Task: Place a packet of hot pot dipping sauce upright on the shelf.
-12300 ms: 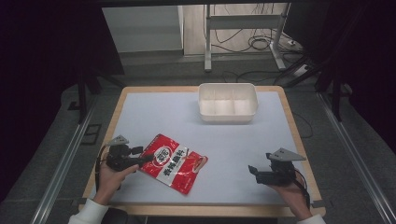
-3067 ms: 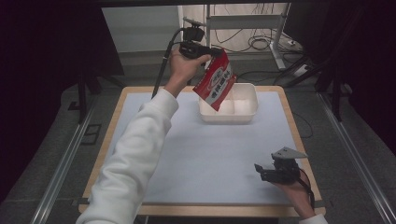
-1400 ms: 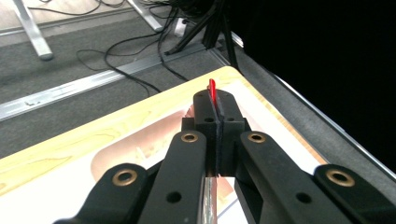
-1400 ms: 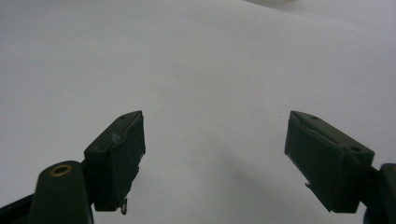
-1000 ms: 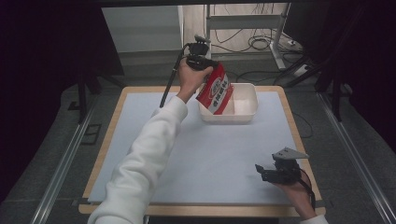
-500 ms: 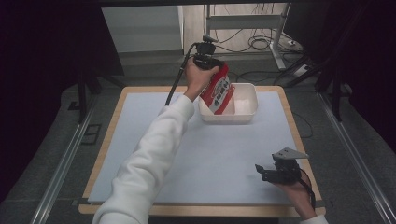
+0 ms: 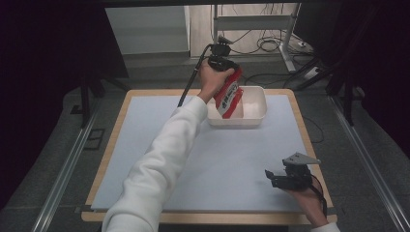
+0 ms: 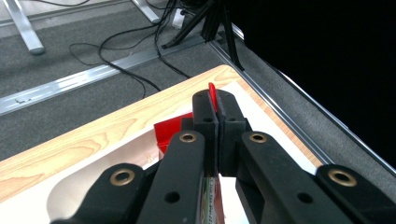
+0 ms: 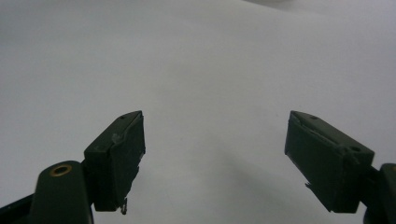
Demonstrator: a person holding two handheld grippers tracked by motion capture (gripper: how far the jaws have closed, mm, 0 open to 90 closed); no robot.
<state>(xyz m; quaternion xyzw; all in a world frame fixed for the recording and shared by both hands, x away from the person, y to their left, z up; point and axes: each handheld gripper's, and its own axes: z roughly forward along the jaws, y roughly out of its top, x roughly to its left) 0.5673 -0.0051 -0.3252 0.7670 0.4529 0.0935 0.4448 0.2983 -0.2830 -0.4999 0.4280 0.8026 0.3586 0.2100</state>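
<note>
Held aloft at the far side of the counter (image 7: pixel 145 145): a red snack pouch (image 7: pixel 229 94), pinched at its top edge by the left claw (image 7: pixel 227 67). Hanging straight down from that claw, lower end dipping into the white tub (image 7: pixel 258 104) at the counter's far edge, near the tub's left wall. Whether touching the tub's floor, impossible to tell from the high view. White sleeve (image 7: pixel 159 159) stretching diagonally from the near edge up to the hand around the claw's body, black cable trailing down beside it.

Seen from the left gripper view: left claw (image 8: pixel 215 109) clamped tight, its two black jaws pressed together with a thin red sliver of the snack pouch (image 8: pixel 211 91) poking up between the pads. More of the red pouch below and to the left of the jaws, printed face just visible at the bottom. White tub (image 8: pixel 93 172) beneath, pale wooden counter border behind it, then grey floor with cables.

Near the counter's front right corner: right claw (image 7: pixel 274 176), resting low in the person's hand, well apart from pouch and tub. In the right gripper view, right claw (image 9: pixel 215 154) spread wide, nothing between the jaws, plain pale counter surface ahead.
</note>
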